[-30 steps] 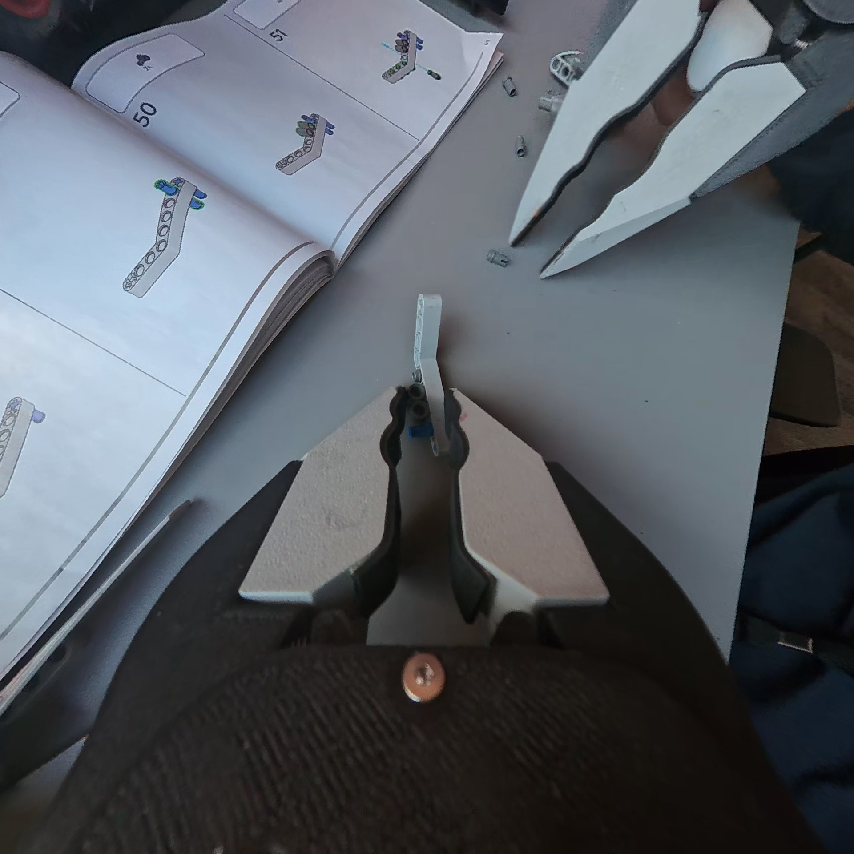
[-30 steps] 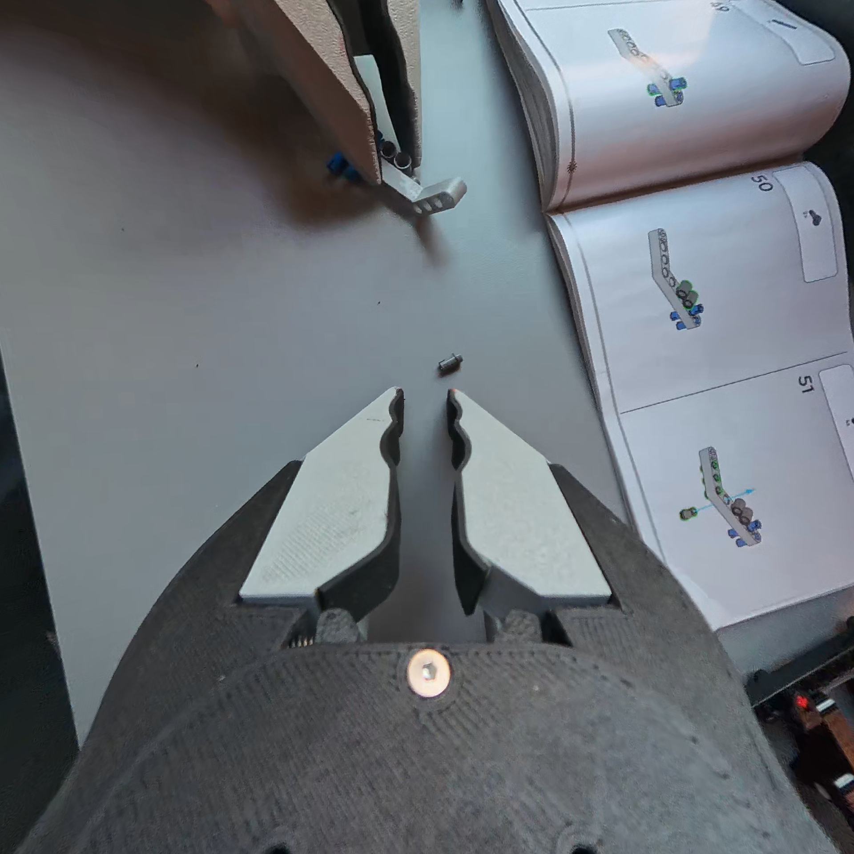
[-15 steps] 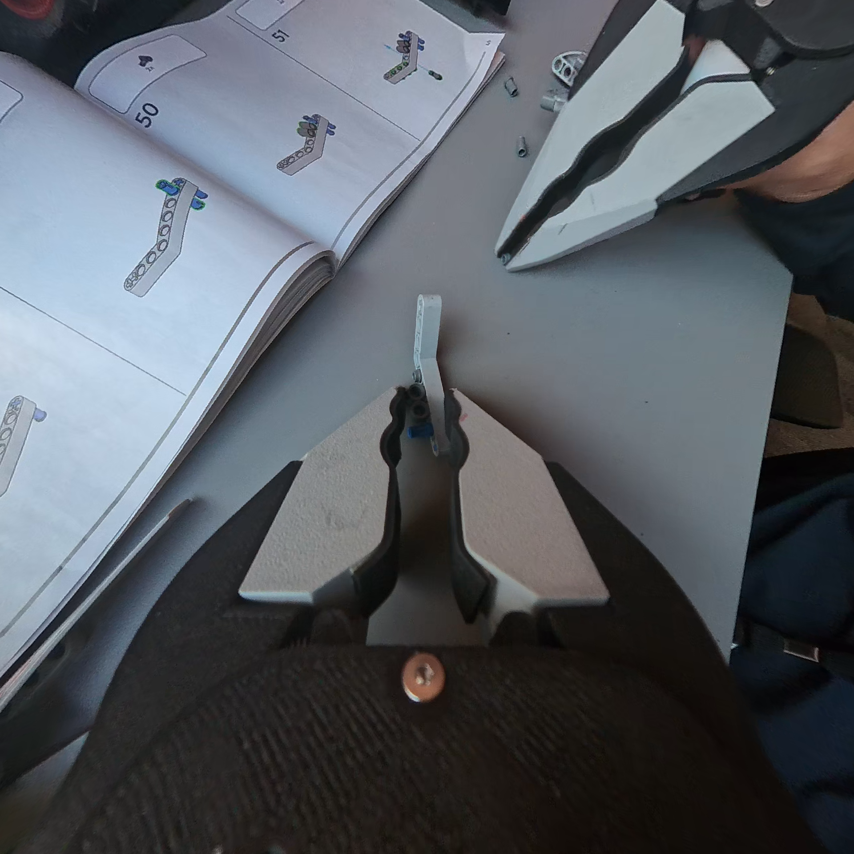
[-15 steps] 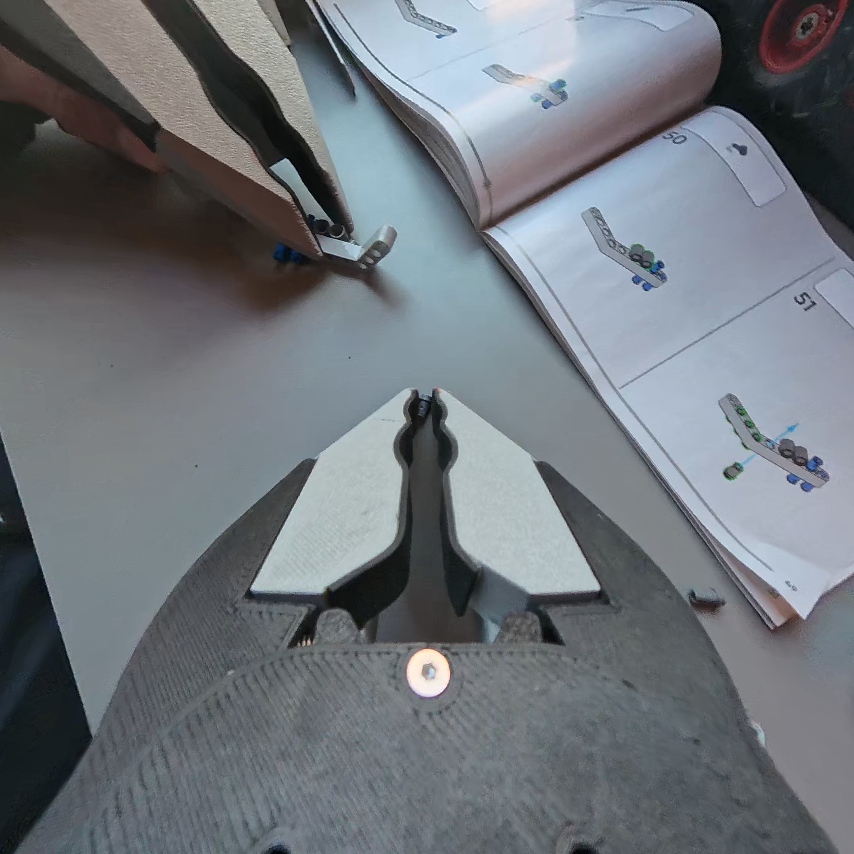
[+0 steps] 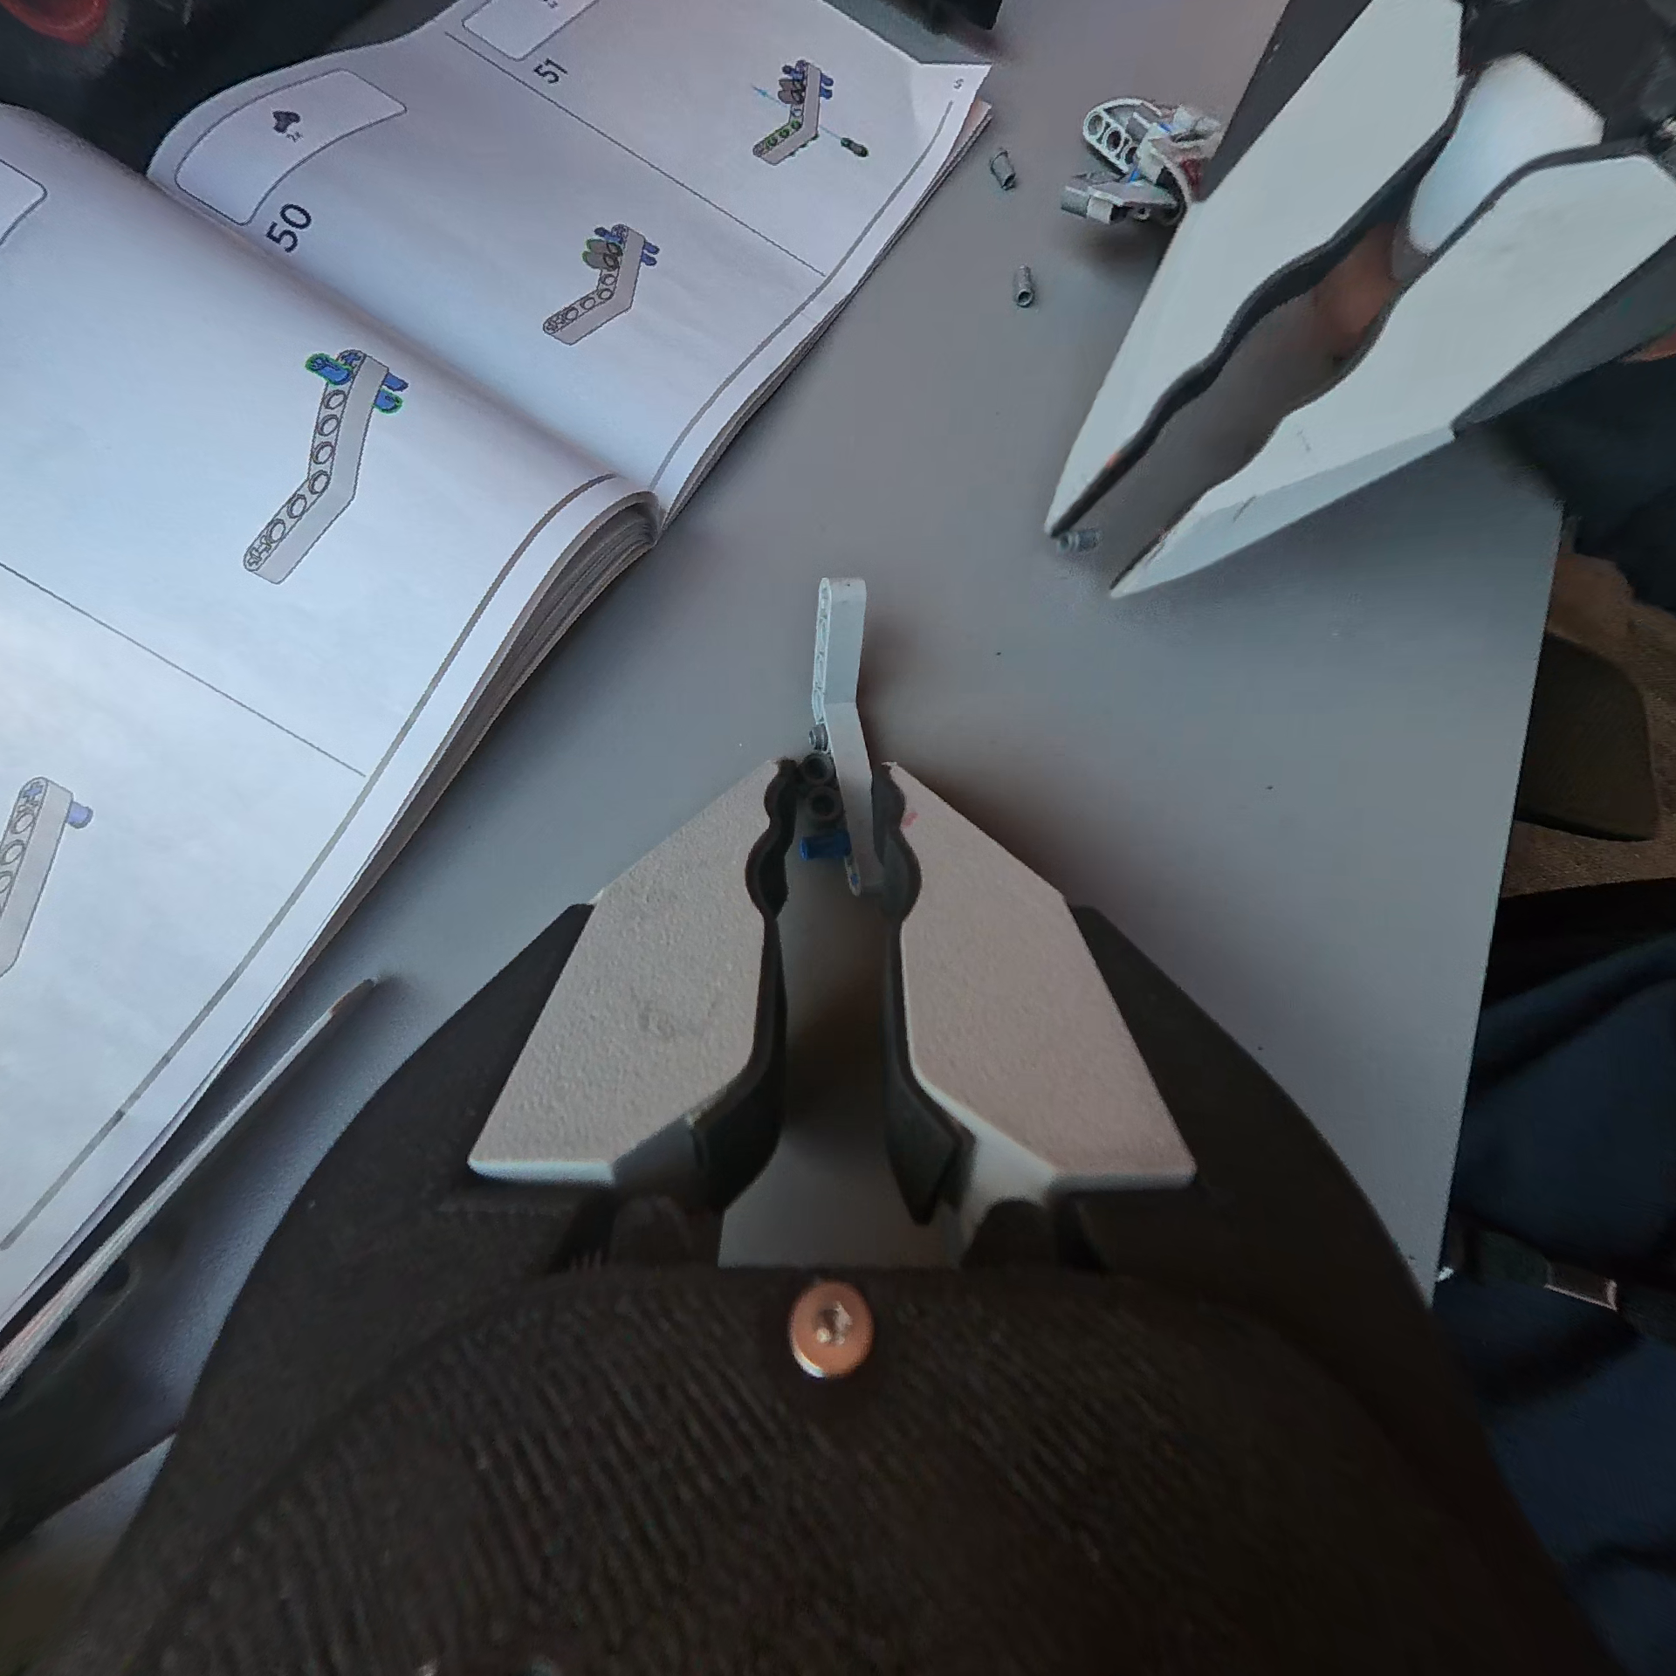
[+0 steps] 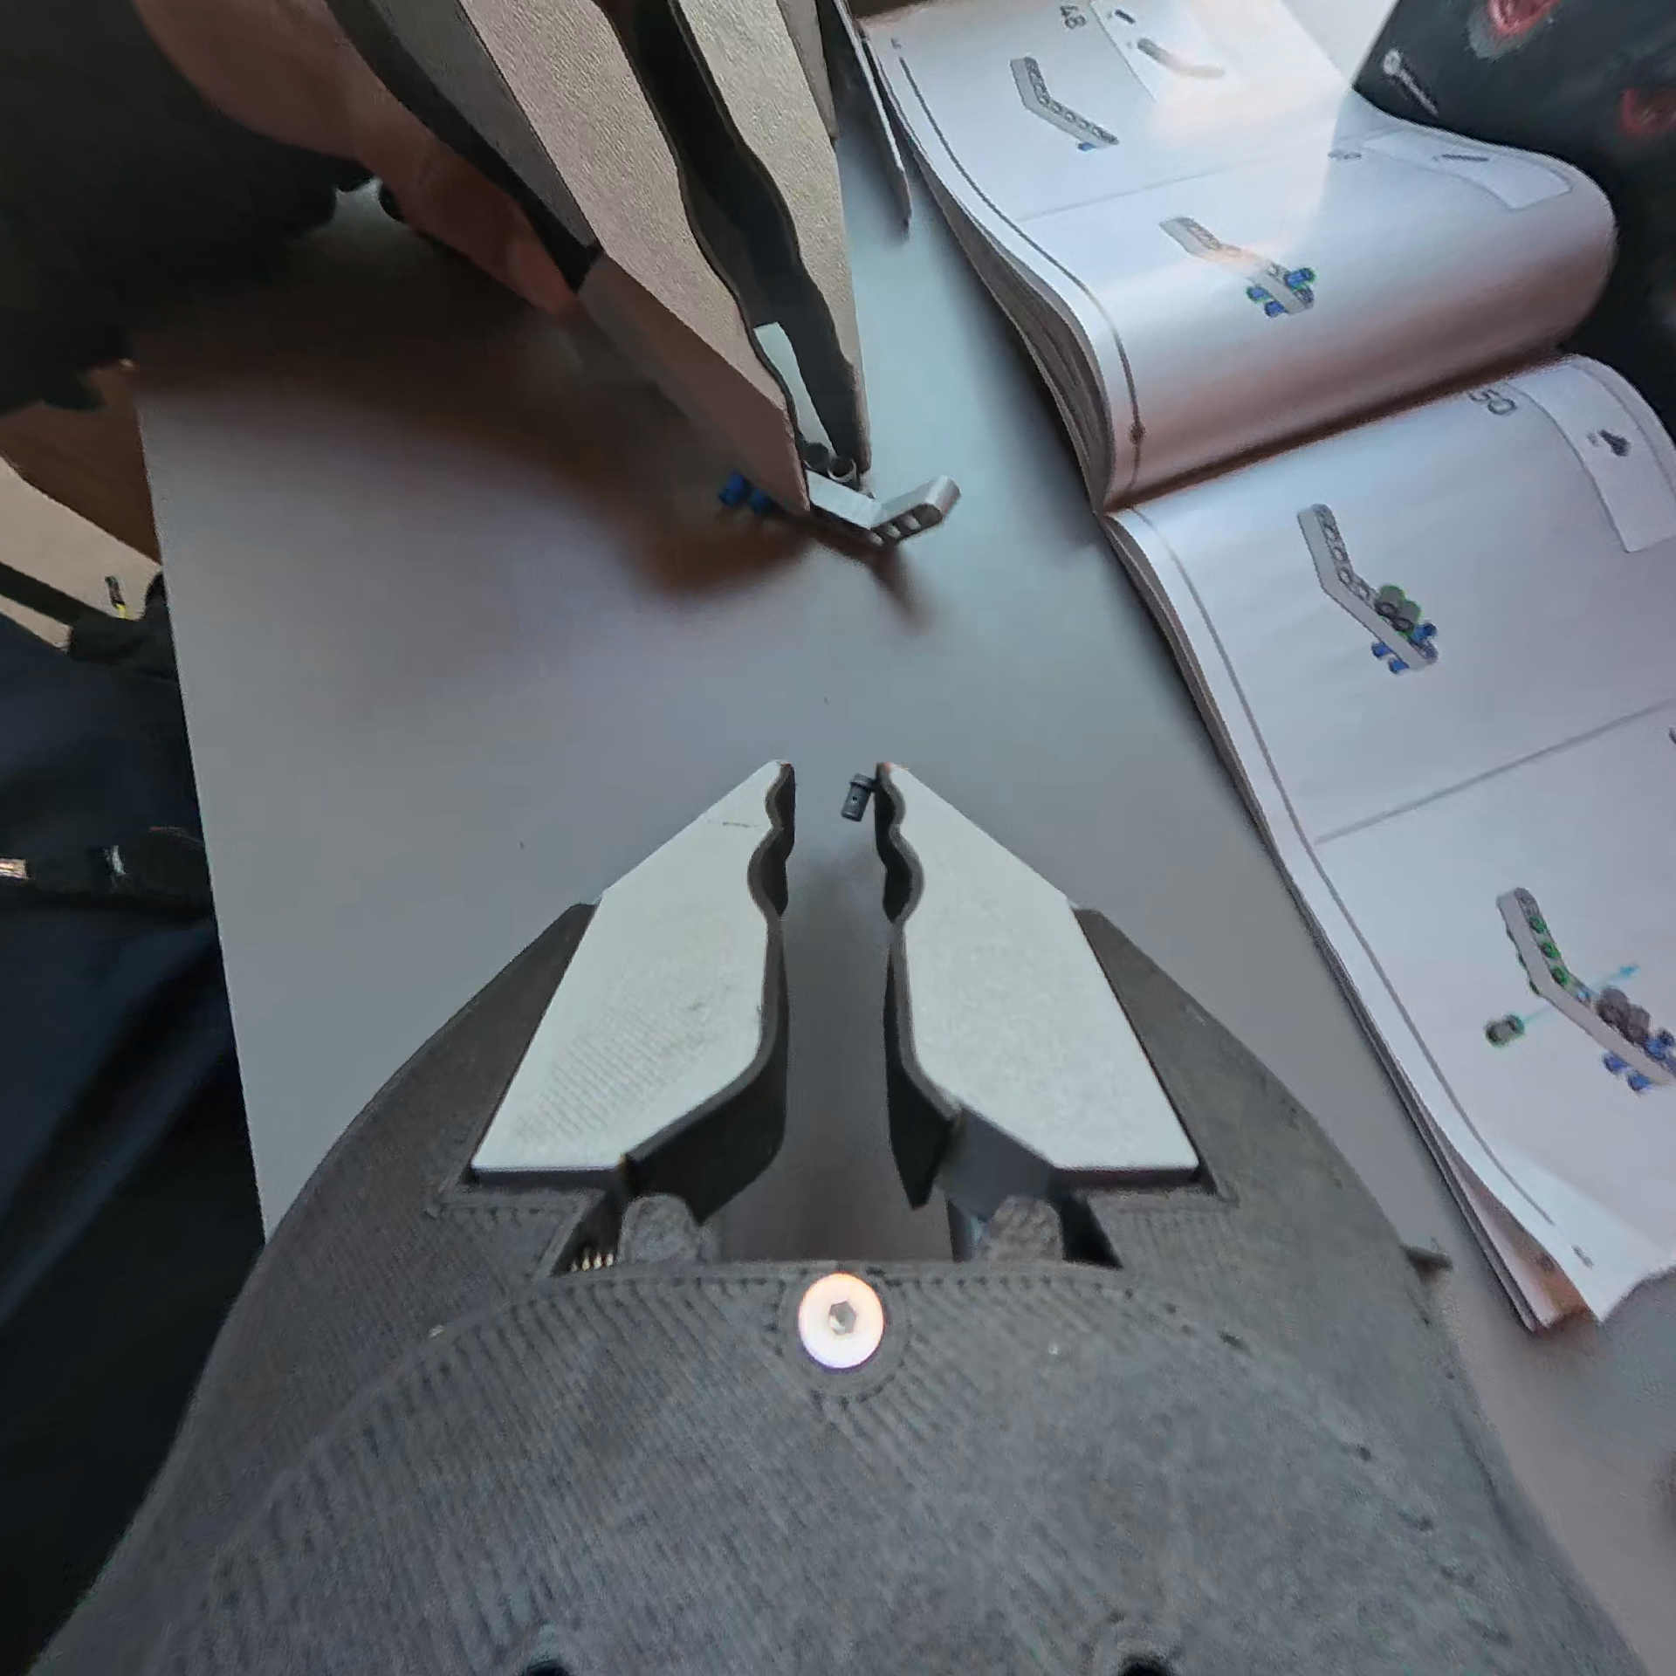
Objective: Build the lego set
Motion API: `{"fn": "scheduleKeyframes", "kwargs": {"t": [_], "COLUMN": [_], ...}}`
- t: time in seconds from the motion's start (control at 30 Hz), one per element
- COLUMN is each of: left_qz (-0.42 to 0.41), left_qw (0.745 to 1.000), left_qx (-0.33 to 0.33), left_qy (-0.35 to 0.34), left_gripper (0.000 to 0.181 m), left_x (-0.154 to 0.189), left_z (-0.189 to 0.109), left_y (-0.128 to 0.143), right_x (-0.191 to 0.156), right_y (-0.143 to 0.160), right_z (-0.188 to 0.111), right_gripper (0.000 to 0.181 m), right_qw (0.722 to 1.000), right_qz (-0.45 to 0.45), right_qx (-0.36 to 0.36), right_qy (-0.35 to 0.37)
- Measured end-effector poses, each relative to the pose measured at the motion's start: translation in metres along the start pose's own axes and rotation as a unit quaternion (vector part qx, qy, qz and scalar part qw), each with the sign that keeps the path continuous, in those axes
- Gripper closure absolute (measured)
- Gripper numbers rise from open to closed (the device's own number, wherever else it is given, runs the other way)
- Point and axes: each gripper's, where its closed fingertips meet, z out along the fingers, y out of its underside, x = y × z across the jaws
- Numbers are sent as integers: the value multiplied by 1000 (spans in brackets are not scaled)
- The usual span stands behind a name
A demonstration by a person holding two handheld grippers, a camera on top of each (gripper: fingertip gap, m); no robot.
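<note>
Since half a second ago the right gripper has spread its fingers from nearly closed to a clear gap, and the small dark pin it pinched now sits against the inner tip of its right finger, off the left one; whether the pin rests on the grey table or clings to that finger cannot be told. Meanwhile the left gripper has not shifted: its fingers stay narrowed on the bent grey beam, which pokes forward past the fingertips with its far end lying on the table, dark pins and a blue pin sticking out of the beam toward the left finger. Left of those fingers lies the open instruction booklet, its pages printed with step numbers and drawings of the beam. Ahead of the left gripper and to its right, beyond the other gripper, lie loose small grey pins and a little cluster of grey parts. Seen from the right wrist, the booklet spreads to the right of the fingers, and a dark box with red printing, too blurred to read, sits beyond it.
</note>
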Motion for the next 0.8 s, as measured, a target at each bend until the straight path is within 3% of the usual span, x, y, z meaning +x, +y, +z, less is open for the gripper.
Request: {"fn": "scheduleKeyframes", "kwargs": {"t": [0.03,0.2,0.37,0.5,0.6,0.7,0.8], "left_qz": [0,0,-3,-4,-2,-3,-3], "left_qw": [1000,1000,1000,1000,1000,1000,1000], "left_qx": [0,0,0,0,0,-1,-1], "left_qy": [0,0,3,3,3,7,7], "left_gripper": [168,168,168,168,168,168,168], "left_x": [0,0,0,0,0,1,1], "left_z": [0,0,0,0,0,0,0], "left_y": [0,0,0,0,0,0,0], "right_x": [3,7,-2,-7,-4,6,7], "right_y": [3,13,-3,5,-5,7,10], "right_z": [-4,-5,6,10,4,7,7], "right_gripper": [167,166,164,161,161,166,160], "right_qw": [1000,1000,999,998,999,1000,999], "right_qz": [2,31,0,18,-2,-13,-31], "right_qx": [-2,-4,29,-5,30,-3,-3], "right_qy": [9,0,-29,-64,-39,-4,11]}}
